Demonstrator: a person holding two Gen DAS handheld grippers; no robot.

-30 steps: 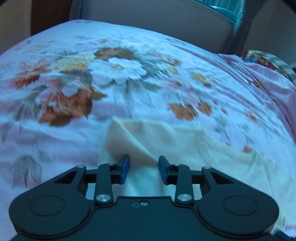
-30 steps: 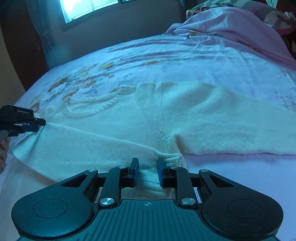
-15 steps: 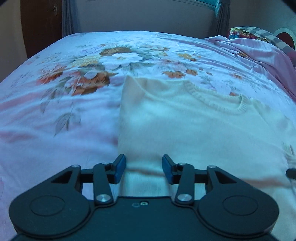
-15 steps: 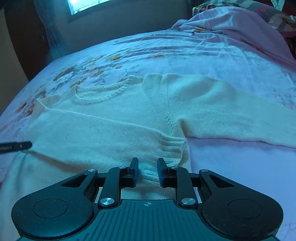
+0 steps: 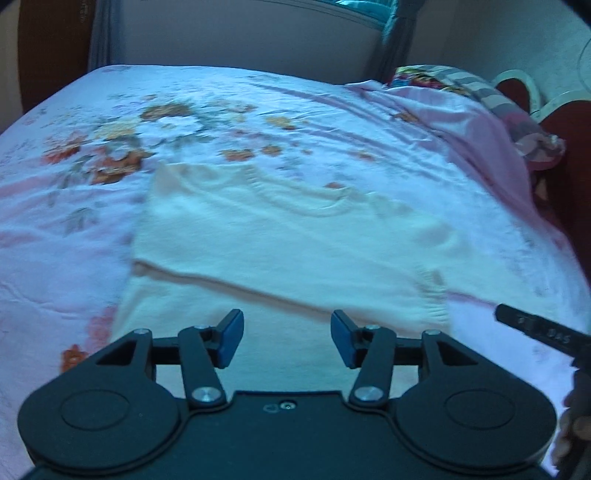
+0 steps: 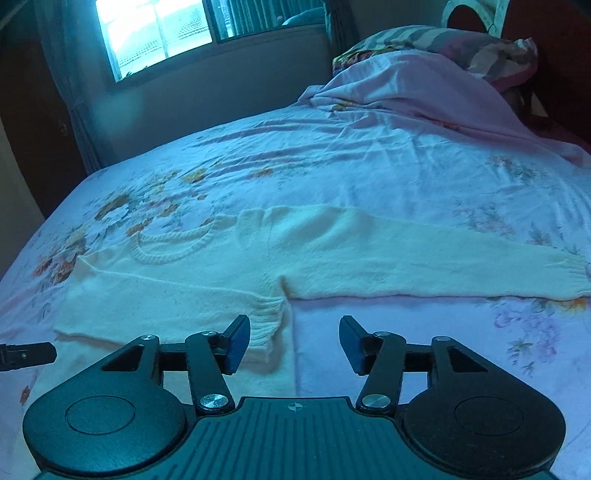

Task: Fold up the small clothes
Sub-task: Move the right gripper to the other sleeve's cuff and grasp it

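Observation:
A cream knitted sweater lies flat on the floral bedsheet, neckline toward the far side. One sleeve is folded across its body, its ribbed cuff near the sweater's side. The other sleeve stretches out to the right. My left gripper hovers above the sweater's near part, jaws opening, nothing between them. My right gripper hangs above the folded cuff and the sheet, jaws opening, also holding nothing. Each gripper's tip shows at the edge of the other view.
The bed carries a rumpled pink blanket and a patterned pillow at its head on the right. A window and a wall stand behind the bed. A dark headboard rises at the right.
Both grippers let go of the sweater, opened wider, lifted and drew back. The sleeve that was being carried now lies folded across the sweater's body.

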